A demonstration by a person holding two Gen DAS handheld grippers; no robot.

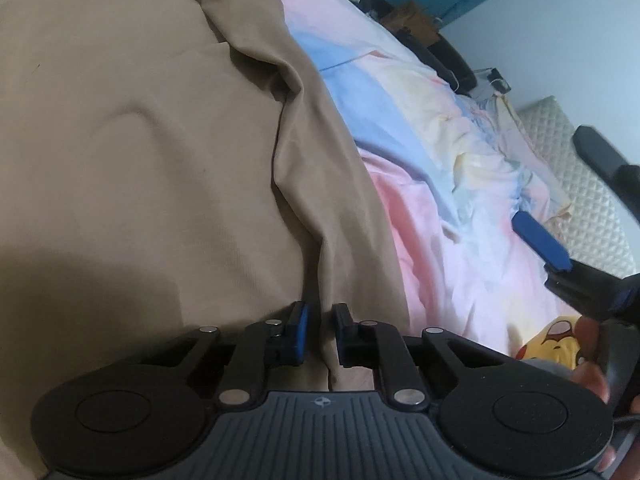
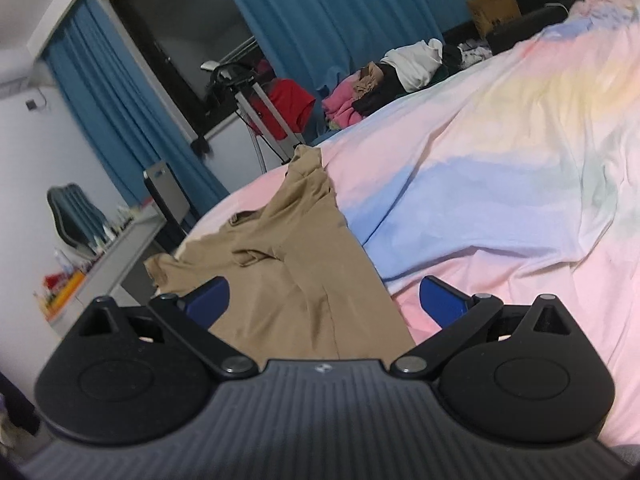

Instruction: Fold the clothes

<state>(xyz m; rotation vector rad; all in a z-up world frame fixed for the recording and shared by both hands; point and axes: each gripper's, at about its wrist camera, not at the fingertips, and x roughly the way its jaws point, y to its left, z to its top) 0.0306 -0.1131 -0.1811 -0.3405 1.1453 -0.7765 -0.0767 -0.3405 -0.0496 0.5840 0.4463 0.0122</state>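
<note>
A tan garment (image 1: 140, 140) lies spread on a pastel pink, blue and yellow bedsheet (image 1: 420, 160). My left gripper (image 1: 320, 334) sits low over its near edge, jaws narrowed around a raised fold of the tan cloth, with a small gap still between the pads. In the right wrist view the garment (image 2: 296, 248) stretches away from me, sleeves crumpled at the far end. My right gripper (image 2: 324, 300) is wide open just above the garment's near right edge, holding nothing. It also shows in the left wrist view (image 1: 560, 248), off to the right over the sheet.
A pile of mixed clothes (image 2: 400, 76) lies at the bed's far edge. Blue curtains (image 2: 340, 12), a dark window, a red item on a stand (image 2: 288, 104) and a cluttered desk (image 2: 100, 264) stand beyond. A quilted headboard (image 1: 580, 168) is at right.
</note>
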